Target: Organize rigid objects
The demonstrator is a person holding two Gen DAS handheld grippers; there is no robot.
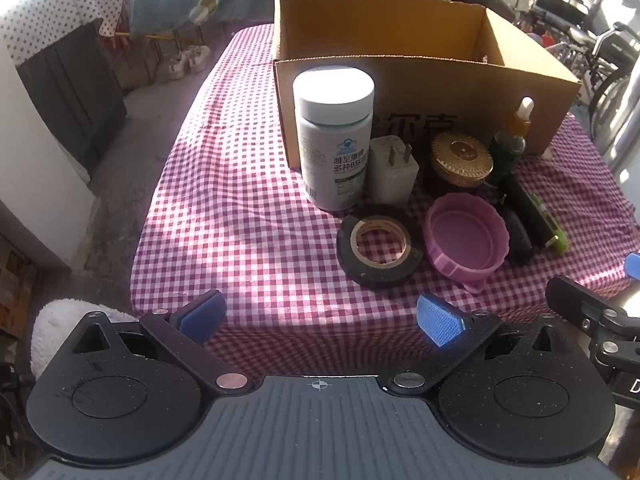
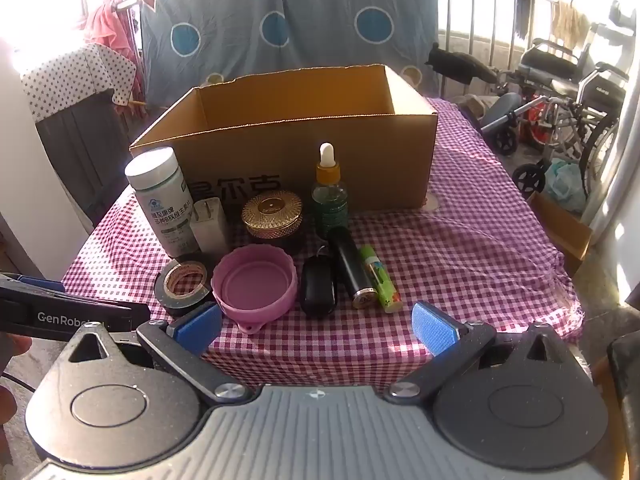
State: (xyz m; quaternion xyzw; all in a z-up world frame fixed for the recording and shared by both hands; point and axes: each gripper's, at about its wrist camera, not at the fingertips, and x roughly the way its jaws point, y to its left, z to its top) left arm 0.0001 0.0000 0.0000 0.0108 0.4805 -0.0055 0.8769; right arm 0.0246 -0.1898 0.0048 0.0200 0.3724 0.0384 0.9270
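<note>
An open cardboard box [image 1: 472,96] [image 2: 304,160] stands at the back of the checked table. In front of it sit a white pill bottle [image 1: 334,140] [image 2: 162,200], a white plug adapter [image 1: 394,172] [image 2: 210,226], a gold-lidded jar [image 1: 460,160] [image 2: 272,212], a dropper bottle [image 1: 512,136] [image 2: 329,196], black tape [image 1: 378,246] [image 2: 184,286], a pink bowl [image 1: 466,240] [image 2: 256,286], a black oval case [image 2: 318,288], a black tube [image 2: 354,272] and a green tube [image 2: 380,280]. My left gripper [image 1: 320,320] and right gripper [image 2: 316,328] hang open over the near edge, holding nothing.
The red-and-white checked cloth [image 1: 248,208] [image 2: 472,248] has bare stretches left and right of the cluster. A dark cabinet [image 1: 72,88] stands to the left, wheelchairs [image 2: 560,112] to the right. A patterned blue sheet [image 2: 288,28] hangs behind.
</note>
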